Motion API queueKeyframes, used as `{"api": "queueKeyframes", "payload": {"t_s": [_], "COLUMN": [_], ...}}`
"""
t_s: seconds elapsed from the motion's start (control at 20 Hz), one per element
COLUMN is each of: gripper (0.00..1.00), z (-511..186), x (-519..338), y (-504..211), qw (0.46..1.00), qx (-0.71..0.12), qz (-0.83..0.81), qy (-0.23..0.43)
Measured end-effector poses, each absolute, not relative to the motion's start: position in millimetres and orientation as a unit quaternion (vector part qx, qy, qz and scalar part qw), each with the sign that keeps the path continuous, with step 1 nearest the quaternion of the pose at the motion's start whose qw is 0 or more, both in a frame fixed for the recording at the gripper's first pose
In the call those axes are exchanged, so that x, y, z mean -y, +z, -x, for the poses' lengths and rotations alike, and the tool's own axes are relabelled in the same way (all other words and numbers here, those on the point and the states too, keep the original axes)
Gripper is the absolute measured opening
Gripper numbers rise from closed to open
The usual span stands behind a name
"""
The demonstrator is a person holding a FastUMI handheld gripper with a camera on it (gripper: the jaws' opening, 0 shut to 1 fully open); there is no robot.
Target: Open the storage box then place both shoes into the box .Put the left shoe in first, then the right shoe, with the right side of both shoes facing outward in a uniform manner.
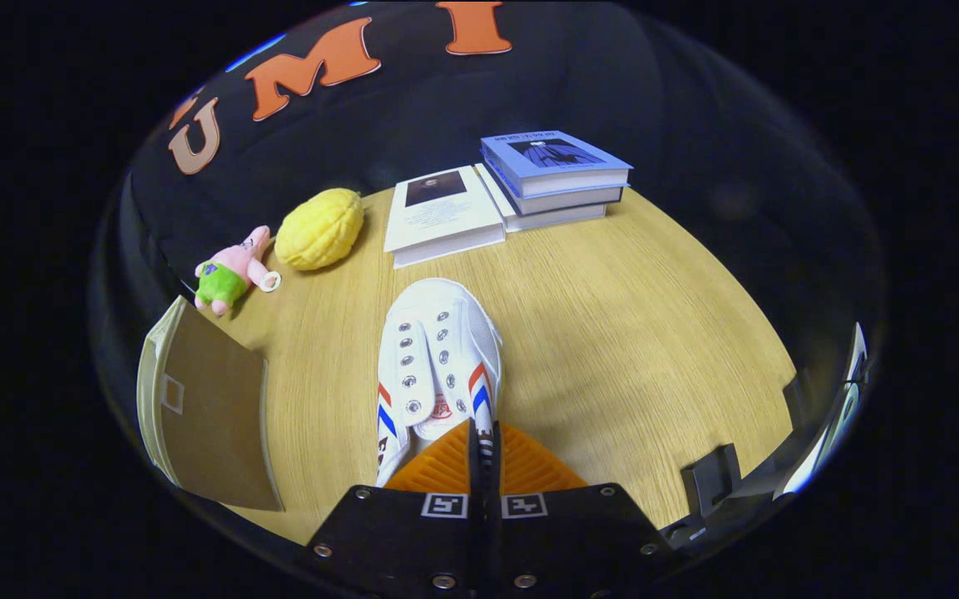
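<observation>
The white shoe [437, 366] loses its heel behind the orange fingers [446, 466], which stand pressed together over its right wall; whether the gripper [483, 449] truly pinches that wall is hard to say. At nine o'clock the storage box [205, 416] is cut off, its inside hidden. The book covers [442, 208] at twelve o'clock are too small to read. Dark hardware [712, 478] at four o'clock is unclear.

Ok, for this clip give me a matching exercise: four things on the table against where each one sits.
Things:
1. white shoe
2. yellow plush
3. pink plush
4. blue book

Places:
A. on top of the stack of books
B. its heel side pinched between the tool fingers
C. between the pink toy and the white book
D. just beyond the storage box

Pairs: 1-B, 2-C, 3-D, 4-A
</observation>
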State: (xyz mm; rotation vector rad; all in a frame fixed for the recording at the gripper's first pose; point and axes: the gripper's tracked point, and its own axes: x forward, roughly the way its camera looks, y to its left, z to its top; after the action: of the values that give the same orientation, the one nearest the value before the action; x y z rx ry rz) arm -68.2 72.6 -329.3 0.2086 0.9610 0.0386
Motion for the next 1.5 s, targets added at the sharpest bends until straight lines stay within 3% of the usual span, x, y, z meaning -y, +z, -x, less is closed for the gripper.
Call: {"api": "queueKeyframes", "payload": {"t_s": [0.85,1.5], "gripper": [0.0,0.0], "z": [75.1,100.3], "x": [-259.5,-370.9], "y": [-165.8,-191.4], "qw": [0.909,0.897], "qx": [-0.375,-0.386], "qz": [-0.111,-0.073], "qy": [0.144,0.204]}}
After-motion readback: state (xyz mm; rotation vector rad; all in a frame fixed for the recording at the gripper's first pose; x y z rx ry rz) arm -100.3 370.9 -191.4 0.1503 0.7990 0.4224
